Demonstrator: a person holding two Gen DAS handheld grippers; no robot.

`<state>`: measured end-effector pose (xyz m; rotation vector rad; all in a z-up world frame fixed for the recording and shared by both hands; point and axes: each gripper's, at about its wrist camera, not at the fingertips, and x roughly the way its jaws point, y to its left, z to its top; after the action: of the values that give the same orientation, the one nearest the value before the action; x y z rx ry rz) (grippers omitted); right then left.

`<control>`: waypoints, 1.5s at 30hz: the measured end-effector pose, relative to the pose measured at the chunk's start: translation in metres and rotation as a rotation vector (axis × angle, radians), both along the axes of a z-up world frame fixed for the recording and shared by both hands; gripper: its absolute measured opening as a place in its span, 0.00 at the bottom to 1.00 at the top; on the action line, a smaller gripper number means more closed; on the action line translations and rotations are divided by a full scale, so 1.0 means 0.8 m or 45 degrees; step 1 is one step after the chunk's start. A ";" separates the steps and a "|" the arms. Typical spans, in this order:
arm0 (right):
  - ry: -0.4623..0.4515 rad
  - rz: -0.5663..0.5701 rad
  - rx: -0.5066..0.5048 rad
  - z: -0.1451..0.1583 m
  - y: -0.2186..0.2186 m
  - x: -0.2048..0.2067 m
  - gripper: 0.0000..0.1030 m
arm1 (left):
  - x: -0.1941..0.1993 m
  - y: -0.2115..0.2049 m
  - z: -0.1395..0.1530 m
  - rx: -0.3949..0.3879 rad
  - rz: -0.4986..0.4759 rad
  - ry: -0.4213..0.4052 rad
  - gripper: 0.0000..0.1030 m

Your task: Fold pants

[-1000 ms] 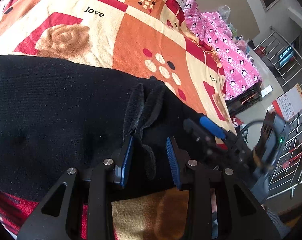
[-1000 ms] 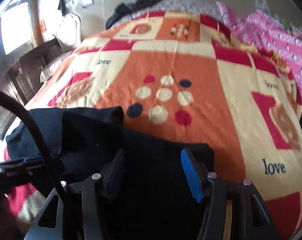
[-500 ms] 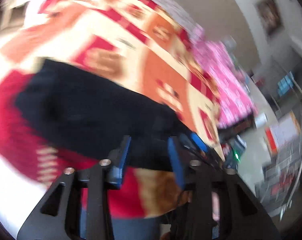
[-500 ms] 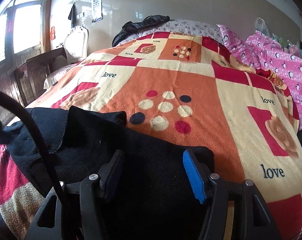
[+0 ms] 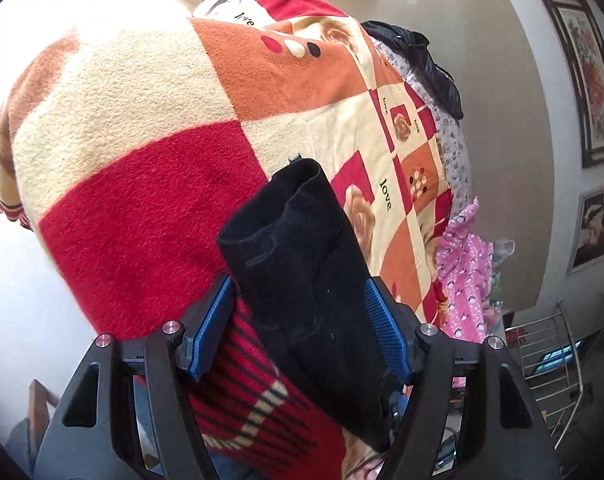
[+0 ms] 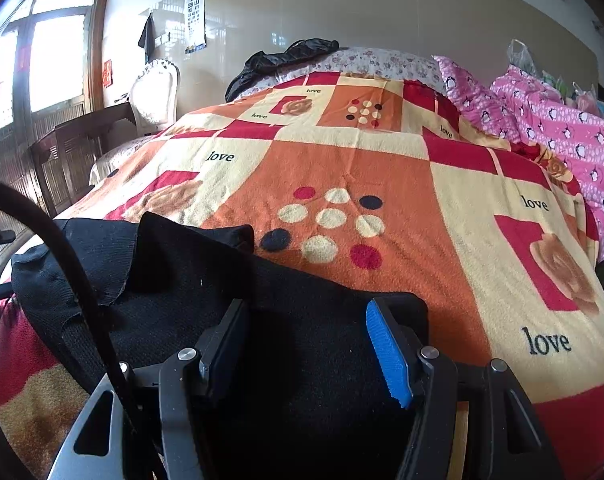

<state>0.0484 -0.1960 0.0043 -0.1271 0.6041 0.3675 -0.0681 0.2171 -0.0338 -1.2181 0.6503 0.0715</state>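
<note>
Black pants lie folded along the near edge of the patterned blanket on the bed. In the left wrist view the pants run away from me between the two blue pads. My left gripper is open, its pads well apart on either side of the cloth. My right gripper is open just above the pants' right end, with black cloth between and under its fingers. Neither gripper pinches the cloth.
A pink penguin-print quilt lies along the bed's right side. A black jacket sits at the headboard. A white chair and dark wooden furniture stand left. A metal rack stands by the bed.
My left gripper has swung away from the middle of the pants to their left end and now looks along their length, its jaws wider apart. My right gripper has barely moved.
</note>
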 end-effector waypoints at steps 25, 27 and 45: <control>-0.019 -0.004 0.001 -0.001 -0.001 -0.003 0.57 | 0.010 -0.095 0.098 0.979 -0.091 -0.095 0.10; 0.021 0.001 0.003 0.004 0.000 0.001 0.57 | 0.013 -0.121 0.112 1.104 -0.133 -0.143 0.10; 0.203 -0.203 0.342 0.080 -0.124 -0.015 0.57 | 0.043 -0.321 0.153 1.371 -0.563 -0.378 0.09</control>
<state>0.0364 -0.2953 0.0685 0.2091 0.7114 0.3022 -0.0338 -0.0400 0.0882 -0.0313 0.4847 -0.1206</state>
